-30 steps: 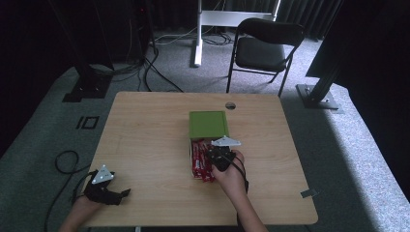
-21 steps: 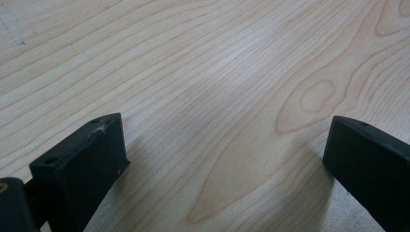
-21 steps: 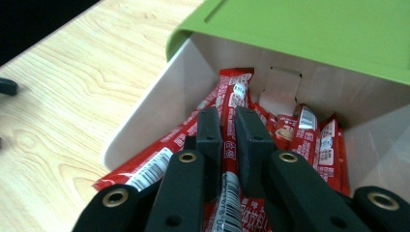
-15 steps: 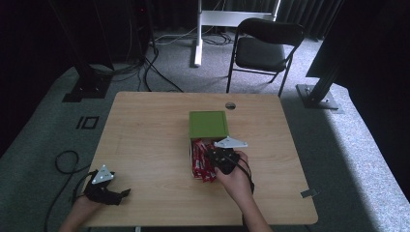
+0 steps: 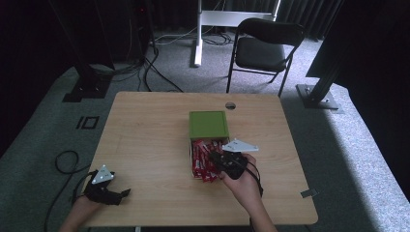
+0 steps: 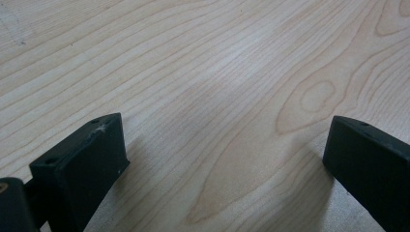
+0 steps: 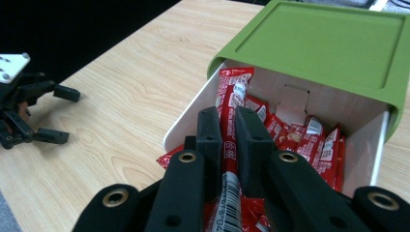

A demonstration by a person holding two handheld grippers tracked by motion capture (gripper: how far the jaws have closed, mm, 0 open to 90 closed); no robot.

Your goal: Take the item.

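Note:
A green box [image 5: 208, 124] with a white pulled-out drawer [image 7: 191, 118] full of red snack sticks [image 5: 204, 159] sits mid-table. My right gripper [image 7: 227, 126] is shut on one red stick [image 7: 229, 111], held lengthwise between its jaws above the drawer. In the high view that gripper [image 5: 218, 159] hovers over the drawer's right side. My left gripper [image 5: 123, 195] rests on the table near the front left corner, jaws wide apart over bare wood [image 6: 217, 116], nothing between them. It also appears far off in the right gripper view [image 7: 53, 113].
The wooden table [image 5: 145, 130] has a round cable hole [image 5: 230, 105] at its back edge. A black chair [image 5: 263, 48] stands behind it, and cables [image 5: 63, 162] lie on the grey carpet at left.
My right gripper has lifted slightly and shifted right over the drawer with the red stick in its jaws. The left gripper stays where it was.

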